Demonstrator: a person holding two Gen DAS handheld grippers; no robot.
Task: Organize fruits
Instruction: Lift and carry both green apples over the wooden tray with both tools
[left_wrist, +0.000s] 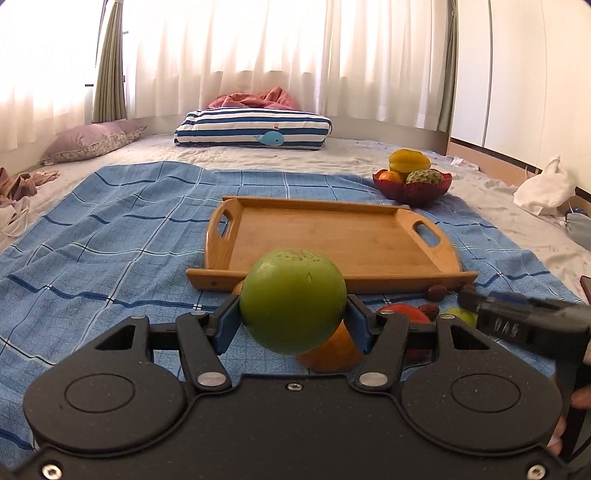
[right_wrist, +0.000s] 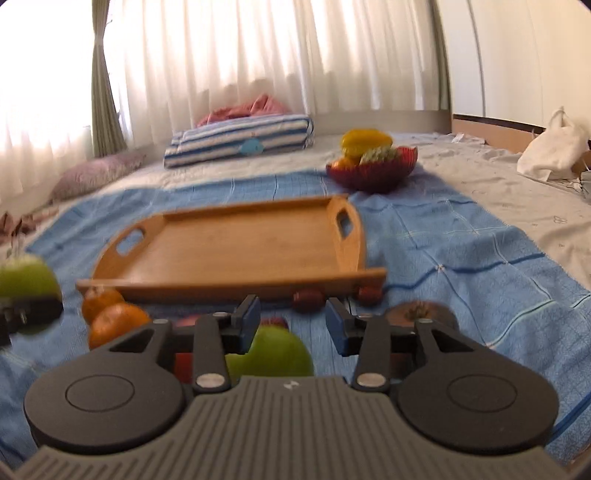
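Note:
My left gripper is shut on a large green apple and holds it above the blue cloth, in front of the empty wooden tray. The same apple shows at the left edge of the right wrist view. My right gripper is open and empty, above a second green apple. Oranges, small dark red fruits and a brown fruit lie on the cloth before the tray. An orange and a red fruit lie under the left gripper.
A red bowl with a yellow starfruit, an orange and a green scaly fruit stands behind the tray at right; it also shows in the right wrist view. A striped cushion and a purple pillow lie at the back. A white bag sits far right.

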